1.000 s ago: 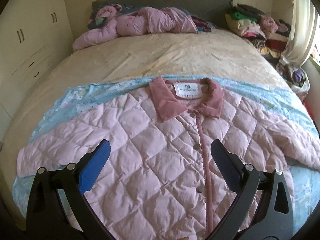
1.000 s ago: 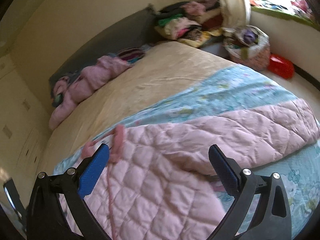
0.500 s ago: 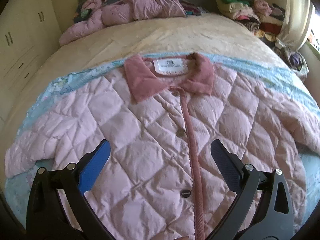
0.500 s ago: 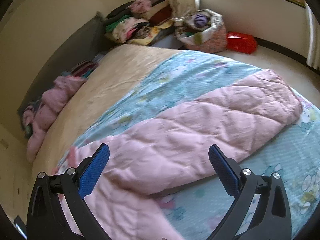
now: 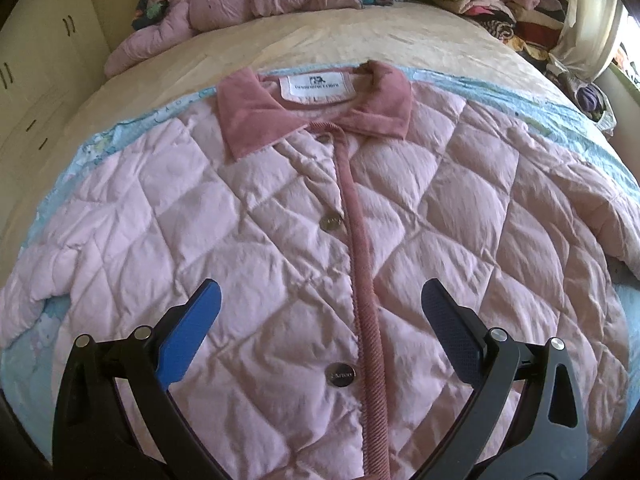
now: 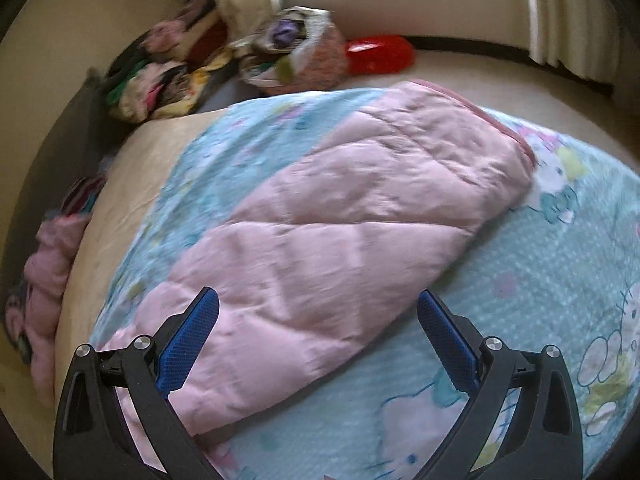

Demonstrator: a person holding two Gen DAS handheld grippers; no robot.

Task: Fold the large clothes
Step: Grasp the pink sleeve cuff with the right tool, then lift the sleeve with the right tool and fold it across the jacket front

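A pink quilted jacket [image 5: 256,216] lies flat, front up and buttoned, on a light blue printed sheet [image 5: 560,116] on the bed. Its darker pink collar [image 5: 256,120] points to the far side. My left gripper [image 5: 320,308] is open and empty, hovering over the jacket's chest above the button strip. In the right wrist view the jacket's sleeve [image 6: 360,216] stretches out over the blue sheet [image 6: 552,288]. My right gripper [image 6: 318,316] is open and empty, just above the sleeve's upper part.
Another pink puffy garment [image 5: 248,0] lies at the head of the bed. Piles of clothes [image 5: 492,0] sit at the far right corner. A full bag [image 6: 296,52] and a red bin [image 6: 380,54] stand on the floor beside the bed. Cupboards [image 5: 36,64] line the left wall.
My left gripper has moved forward and lower over the jacket's chest. My right gripper has swung right, from the jacket's body to along the sleeve. Both stay open.
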